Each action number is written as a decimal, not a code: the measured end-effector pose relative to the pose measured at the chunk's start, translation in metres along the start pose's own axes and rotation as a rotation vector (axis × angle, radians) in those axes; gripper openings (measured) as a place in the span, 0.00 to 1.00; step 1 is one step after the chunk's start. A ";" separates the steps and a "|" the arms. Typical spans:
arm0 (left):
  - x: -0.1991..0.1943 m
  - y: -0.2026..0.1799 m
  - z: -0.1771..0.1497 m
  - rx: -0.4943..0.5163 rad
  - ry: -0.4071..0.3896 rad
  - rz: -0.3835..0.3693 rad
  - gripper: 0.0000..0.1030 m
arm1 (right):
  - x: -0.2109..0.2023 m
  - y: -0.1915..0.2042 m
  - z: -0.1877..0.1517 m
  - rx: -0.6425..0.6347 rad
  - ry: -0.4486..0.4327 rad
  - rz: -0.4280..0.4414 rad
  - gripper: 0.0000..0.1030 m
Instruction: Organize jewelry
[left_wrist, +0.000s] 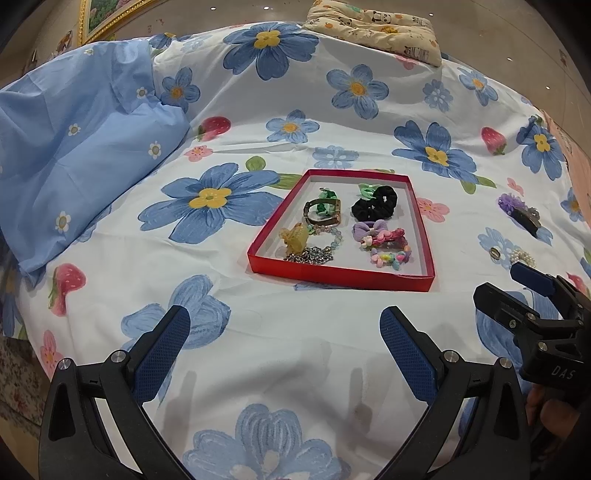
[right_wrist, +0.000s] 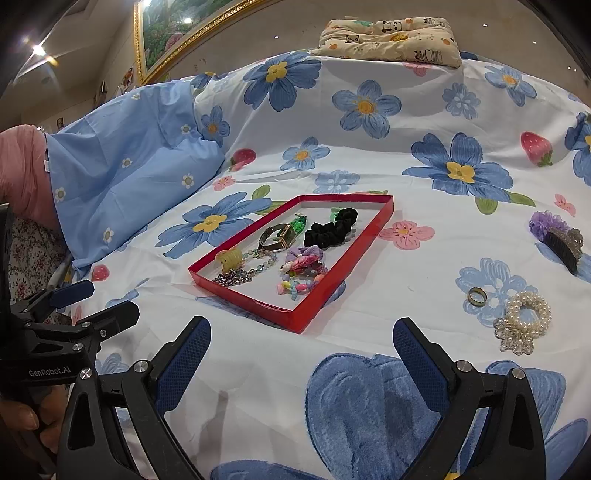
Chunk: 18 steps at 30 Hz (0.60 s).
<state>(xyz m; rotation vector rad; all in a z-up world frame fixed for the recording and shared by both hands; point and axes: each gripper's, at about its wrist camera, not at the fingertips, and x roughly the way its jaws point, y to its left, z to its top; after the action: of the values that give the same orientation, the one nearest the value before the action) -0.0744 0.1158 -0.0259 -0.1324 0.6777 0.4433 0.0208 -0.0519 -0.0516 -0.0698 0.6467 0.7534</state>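
The right gripper (right_wrist: 301, 354), jaws wide and empty like the left gripper (left_wrist: 284, 343), is sitting nearer the pearl bracelet (right_wrist: 526, 317), ahead-right of its jaws.

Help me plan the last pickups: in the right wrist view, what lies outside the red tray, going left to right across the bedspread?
Right of the red tray: gold ring → pearl bracelet with its beaded charm → purple flower hair clip, which lies farther back. Both grippers are open and empty.
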 end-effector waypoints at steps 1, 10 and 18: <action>0.000 0.000 0.000 0.000 0.000 0.001 1.00 | 0.000 0.000 0.000 -0.001 -0.001 -0.001 0.97; 0.003 0.001 -0.001 0.007 -0.002 0.002 1.00 | -0.001 0.002 0.002 -0.002 -0.007 0.003 0.97; 0.002 0.000 -0.001 0.007 -0.002 0.002 1.00 | -0.002 0.004 0.002 -0.004 -0.005 0.004 0.97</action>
<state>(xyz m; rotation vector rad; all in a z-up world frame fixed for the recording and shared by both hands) -0.0737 0.1167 -0.0282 -0.1245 0.6773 0.4429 0.0188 -0.0495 -0.0481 -0.0698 0.6405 0.7587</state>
